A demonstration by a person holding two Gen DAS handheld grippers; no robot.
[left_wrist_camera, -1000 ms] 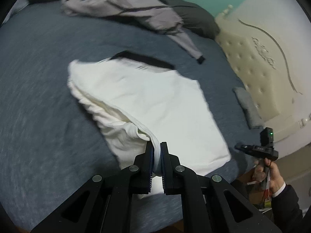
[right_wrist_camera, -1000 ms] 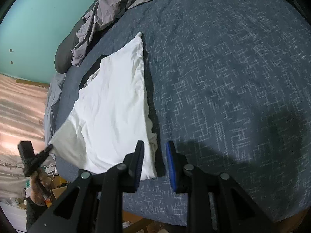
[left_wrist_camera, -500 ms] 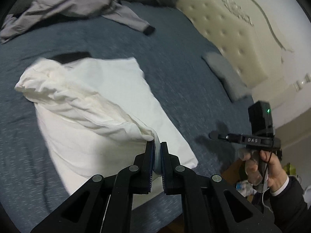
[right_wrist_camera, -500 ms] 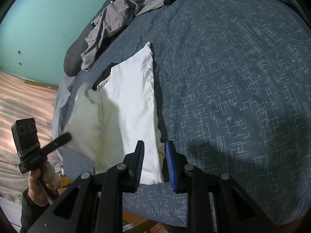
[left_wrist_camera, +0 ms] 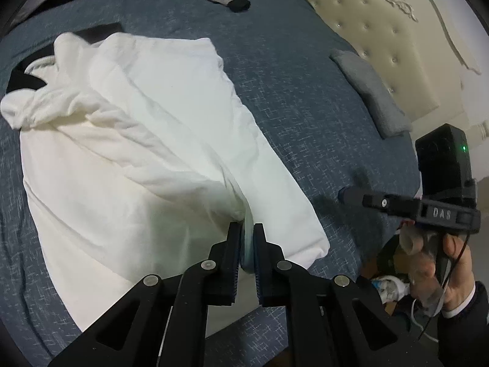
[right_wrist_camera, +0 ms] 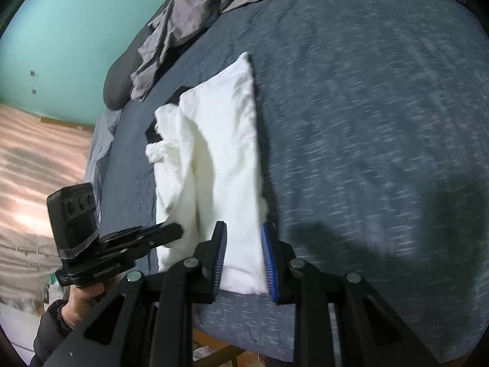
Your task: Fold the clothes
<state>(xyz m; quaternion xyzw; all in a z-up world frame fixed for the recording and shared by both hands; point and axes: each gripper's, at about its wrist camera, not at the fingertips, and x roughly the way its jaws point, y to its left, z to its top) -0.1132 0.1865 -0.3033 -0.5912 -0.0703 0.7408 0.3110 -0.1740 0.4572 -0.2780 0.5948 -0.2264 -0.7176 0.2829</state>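
Left wrist view, "DAS" lettering on right hand-held gripper point(left_wrist_camera: 345, 195)

Home bedroom: bed point(left_wrist_camera: 290, 70) with blue cover, tufted headboard point(left_wrist_camera: 382, 30).

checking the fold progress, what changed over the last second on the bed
The left gripper carried an edge of the white garment across and laid it over the rest, folding it narrower; its jaws are now opening, cloth between them. The right gripper stayed open and unmoved. The grey jacket stayed put.
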